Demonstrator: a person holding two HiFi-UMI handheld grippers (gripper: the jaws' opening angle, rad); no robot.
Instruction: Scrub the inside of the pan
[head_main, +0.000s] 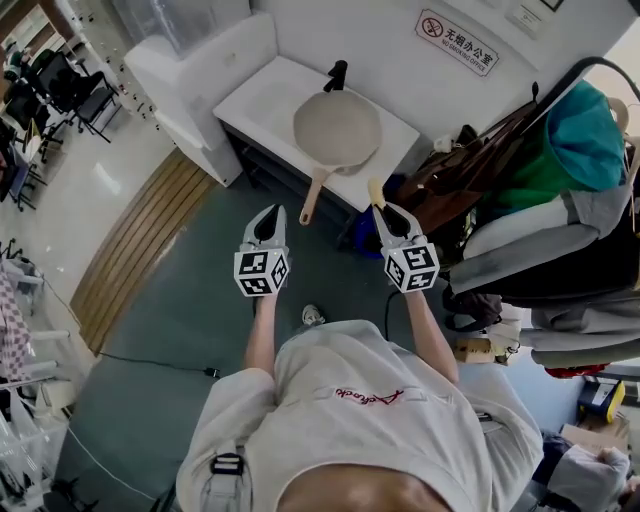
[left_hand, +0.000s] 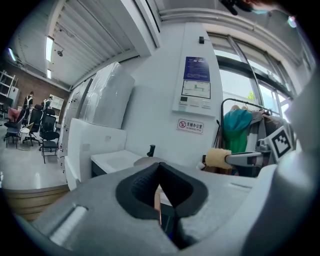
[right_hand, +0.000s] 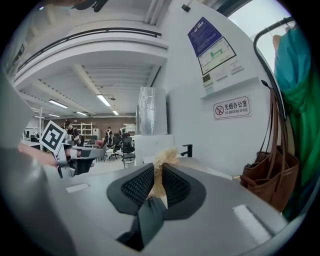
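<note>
**Beige pan on the white surface, scrubber in your right tongs**

Beige and round, the pan (head_main: 337, 130) sits open side up on the white surface (head_main: 260, 100) against the wall. Its long handle (head_main: 312, 198) reaches out over the front edge toward you. A black fixture (head_main: 338, 75) stands just behind its far rim.

You hold both tongs level over the floor in front of the surface, apart from the pan. Your left tongs (head_main: 270, 215) are pressed together with nothing between them. Your right tongs (head_main: 386, 212) are clamped on a pale yellow scrubbing pad (head_main: 376, 191), which sticks out past the tips. A coat rack (head_main: 560, 150) hung with bags and clothes stands at your right.
</note>
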